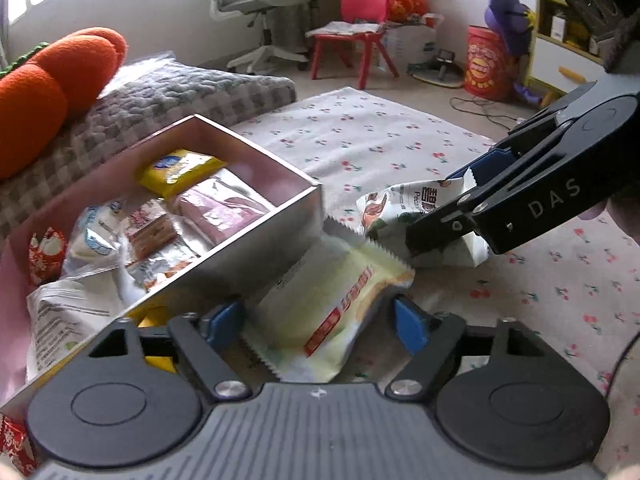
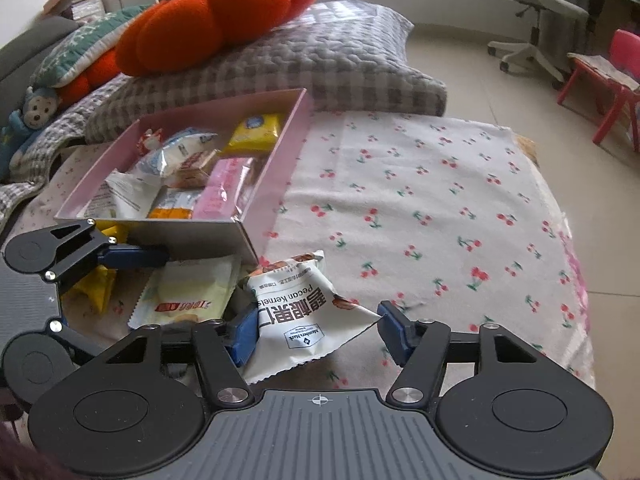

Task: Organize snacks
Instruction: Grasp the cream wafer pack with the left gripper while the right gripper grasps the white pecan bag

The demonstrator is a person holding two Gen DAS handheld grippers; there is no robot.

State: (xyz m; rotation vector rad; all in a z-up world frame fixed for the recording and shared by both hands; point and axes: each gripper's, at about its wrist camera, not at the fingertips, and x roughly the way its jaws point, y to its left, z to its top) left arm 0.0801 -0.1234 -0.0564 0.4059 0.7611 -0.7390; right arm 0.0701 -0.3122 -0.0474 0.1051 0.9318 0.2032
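Both tools down on loose packets next to the pink box (image 2: pixel 276 160), neither clearly clamped.

Left tool (image 1: pixel 320 322): jaws wide, pale-yellow packet (image 1: pixel 340 292) lying between the blue pads, bottom centre of left view; pads stand off its sides, so not gripped. Right tool (image 2: pixel 316 330): jaws about half open, straddling the white pecan packet (image 2: pixel 300 308), bottom centre of right view; left pad touches the wrapper, right pad sits just at its corner, no firm squeeze visible. Both packets lie on the cherry-print cloth (image 2: pixel 440 200), just outside the box's near corner. Box, centre left in both views, holds a yellow packet (image 2: pixel 256 130), pink one (image 2: pixel 224 188), orange one (image 2: pixel 170 213), several white and foil wrappers.
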